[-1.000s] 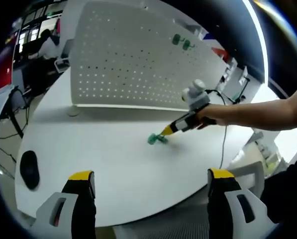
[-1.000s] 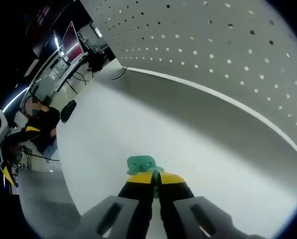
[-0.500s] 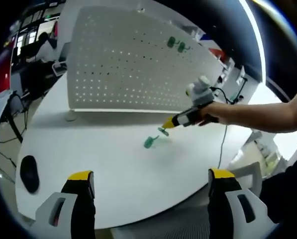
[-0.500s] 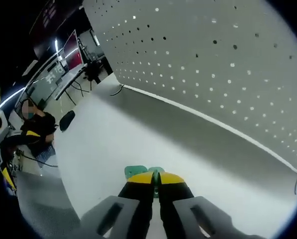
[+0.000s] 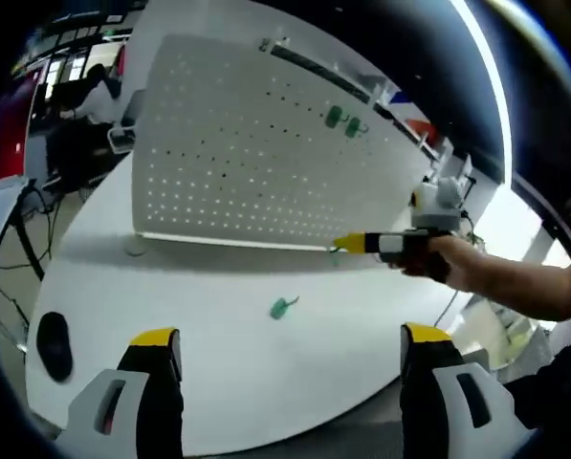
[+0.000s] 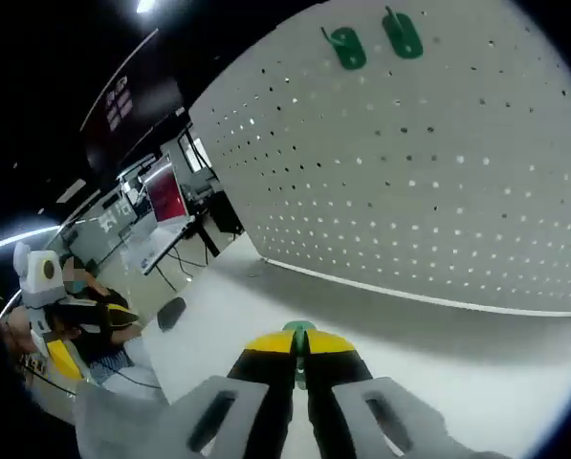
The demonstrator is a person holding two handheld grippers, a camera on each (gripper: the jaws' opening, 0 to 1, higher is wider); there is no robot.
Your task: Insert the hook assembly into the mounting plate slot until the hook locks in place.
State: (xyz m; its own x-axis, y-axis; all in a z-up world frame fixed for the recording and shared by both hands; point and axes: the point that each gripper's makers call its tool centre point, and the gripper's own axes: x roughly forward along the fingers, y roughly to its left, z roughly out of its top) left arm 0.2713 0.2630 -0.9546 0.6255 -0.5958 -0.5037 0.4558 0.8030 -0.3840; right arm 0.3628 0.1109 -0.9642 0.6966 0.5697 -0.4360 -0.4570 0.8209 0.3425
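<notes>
Green hook (image 6: pixel 299 330) pinched in right gripper (image 6: pixel 300 346), pointing toward pegboard (image 6: pixel 438 172).

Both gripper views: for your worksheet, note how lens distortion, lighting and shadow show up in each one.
Left gripper view: the fisheye bows the white table edge and the pegboard sides; a bright ceiling strip glares at upper right; a soft shadow band lies along the board's foot. Right gripper view: the pegboard bulges, its hole rows curving; the room behind is dim; the right gripper looks sharp.
</notes>
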